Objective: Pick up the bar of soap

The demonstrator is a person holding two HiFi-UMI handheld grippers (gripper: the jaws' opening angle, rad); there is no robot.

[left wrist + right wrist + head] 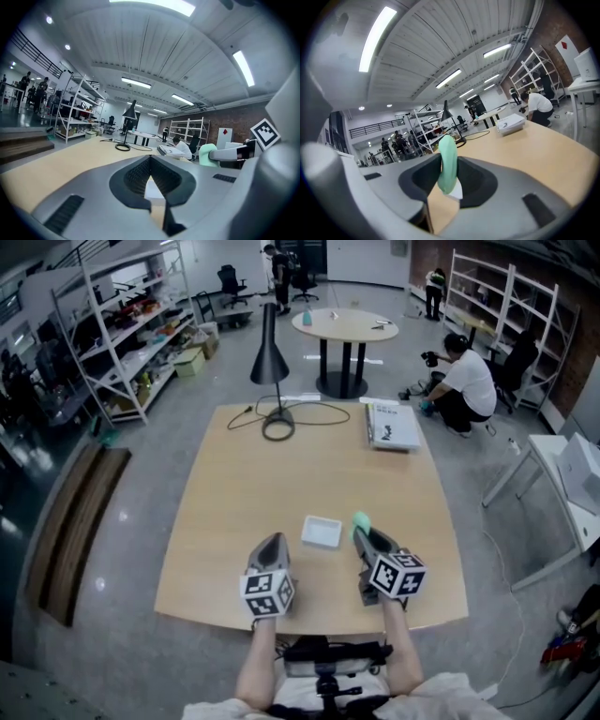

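Gripping the green bar of soap [447, 164] on edge in my right gripper [365, 531], just beside the white dish [322, 532], I judge the pick-up made and want only a steady lift, the table [281, 474] lying bare ahead and its near edge close, my left gripper [271, 545] closed and empty.

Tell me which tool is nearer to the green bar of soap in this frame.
Right. The right tool grips the green bar of soap between its jaws. The left tool holds nothing and sits on the other side of the white dish from it.
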